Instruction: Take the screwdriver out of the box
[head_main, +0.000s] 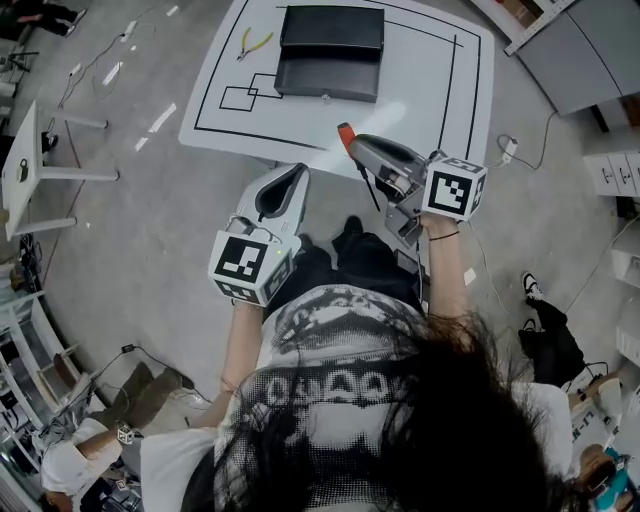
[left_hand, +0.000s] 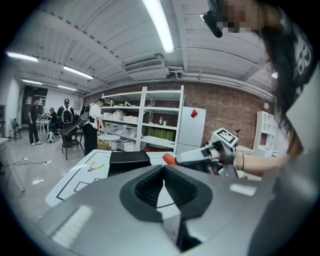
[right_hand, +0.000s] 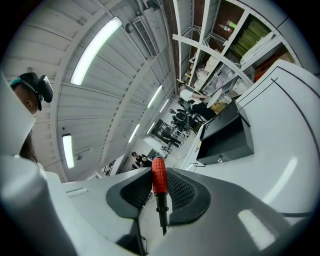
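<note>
White table (head_main: 420, 95) edge lies just ahead of both grippers. The right gripper (right_hand: 159, 172) clamps the screwdriver (right_hand: 158, 182) by its red handle, shaft hanging below the jaws, well clear of the box (head_main: 330, 55). The left gripper (left_hand: 164, 170) is closed on nothing. Farther off, the black box sits open on the table, with pliers (head_main: 255, 42) to its left.

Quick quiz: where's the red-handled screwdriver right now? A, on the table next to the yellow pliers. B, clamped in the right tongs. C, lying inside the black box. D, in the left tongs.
B: the right gripper view shows the screwdriver with its red handle pinched between the right tongs, well clear of the black box.
</note>
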